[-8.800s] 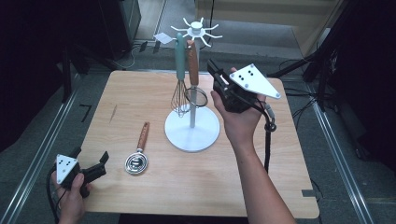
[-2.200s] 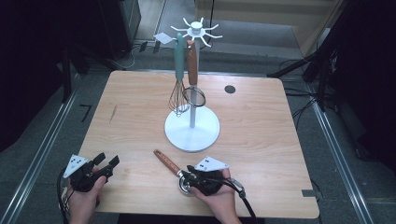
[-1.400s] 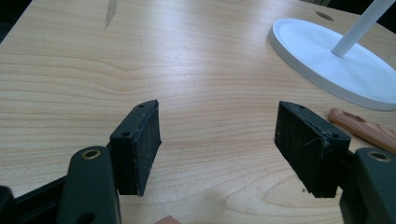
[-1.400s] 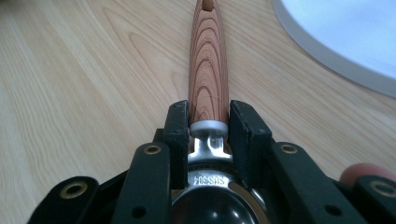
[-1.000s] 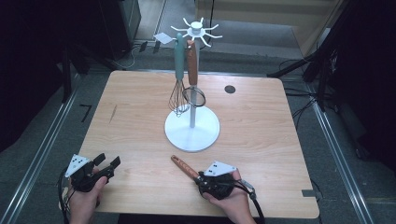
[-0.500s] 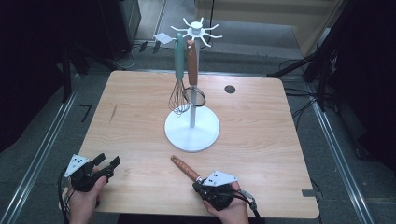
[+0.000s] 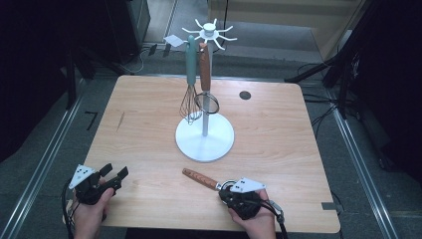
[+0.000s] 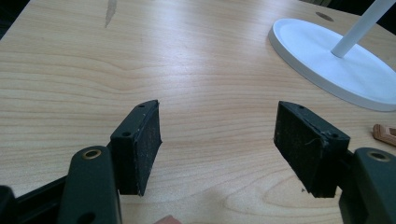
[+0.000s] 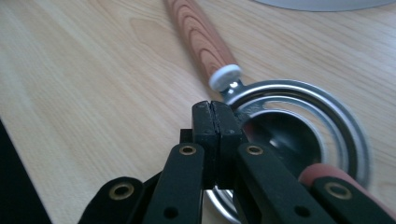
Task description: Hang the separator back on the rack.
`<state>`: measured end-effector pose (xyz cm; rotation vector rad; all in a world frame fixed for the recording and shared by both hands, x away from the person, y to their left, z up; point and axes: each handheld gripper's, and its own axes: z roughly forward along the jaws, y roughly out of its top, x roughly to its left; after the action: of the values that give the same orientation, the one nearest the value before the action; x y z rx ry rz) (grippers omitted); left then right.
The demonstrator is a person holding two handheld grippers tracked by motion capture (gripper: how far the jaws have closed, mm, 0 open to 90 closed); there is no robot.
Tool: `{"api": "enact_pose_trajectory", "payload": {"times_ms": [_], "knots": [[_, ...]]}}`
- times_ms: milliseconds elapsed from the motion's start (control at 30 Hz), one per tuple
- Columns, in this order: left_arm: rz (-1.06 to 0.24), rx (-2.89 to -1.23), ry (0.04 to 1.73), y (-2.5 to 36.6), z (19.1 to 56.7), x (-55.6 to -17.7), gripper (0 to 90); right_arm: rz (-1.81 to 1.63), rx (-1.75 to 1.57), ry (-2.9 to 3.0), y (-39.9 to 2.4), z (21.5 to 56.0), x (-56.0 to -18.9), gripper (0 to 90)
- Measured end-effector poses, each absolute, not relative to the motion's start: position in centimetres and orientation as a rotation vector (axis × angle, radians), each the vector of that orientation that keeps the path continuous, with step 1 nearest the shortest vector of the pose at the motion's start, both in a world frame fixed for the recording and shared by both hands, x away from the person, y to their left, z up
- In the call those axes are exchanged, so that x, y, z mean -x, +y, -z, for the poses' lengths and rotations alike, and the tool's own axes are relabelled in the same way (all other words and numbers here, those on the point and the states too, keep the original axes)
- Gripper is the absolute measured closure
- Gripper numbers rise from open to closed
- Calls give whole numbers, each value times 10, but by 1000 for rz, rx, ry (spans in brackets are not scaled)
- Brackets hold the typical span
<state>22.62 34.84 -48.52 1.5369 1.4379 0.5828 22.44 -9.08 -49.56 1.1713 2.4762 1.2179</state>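
- Right gripper (image 9: 215, 109) jaws have just pressed together at the wood-handled utensil's (image 9: 201, 37) metal ring, near the stand's base (image 7: 204, 144); whether they pinch it is unclear.
- Left gripper (image 8: 217, 140) jaws spread, empty over the worktop (image 8: 140, 56).

High view: above the near edge, facing forward and down on the table (image 7: 149, 124);
Gripper views: low, close to the tabletop;
Shared: white stand base (image 7: 204, 139).

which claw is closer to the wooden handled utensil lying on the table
Right. The right claw is shut on the metal rim of the utensil, right at its head. The left claw sits open near the table's front left corner, well apart from it.
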Motion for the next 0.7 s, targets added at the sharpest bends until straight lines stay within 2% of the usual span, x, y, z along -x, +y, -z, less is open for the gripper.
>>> {"api": "enact_pose_trajectory", "payload": {"times_ms": [400, 700], "knots": [[-596, -1534, 1439, 349, 485, -226, 309, -1190, -1271, 2411, -114, 498, -235, 900], [-619, -1533, 1481, 350, 484, -226, 186, -1193, -1336, 2399, -134, 497, -237, 900]]}}
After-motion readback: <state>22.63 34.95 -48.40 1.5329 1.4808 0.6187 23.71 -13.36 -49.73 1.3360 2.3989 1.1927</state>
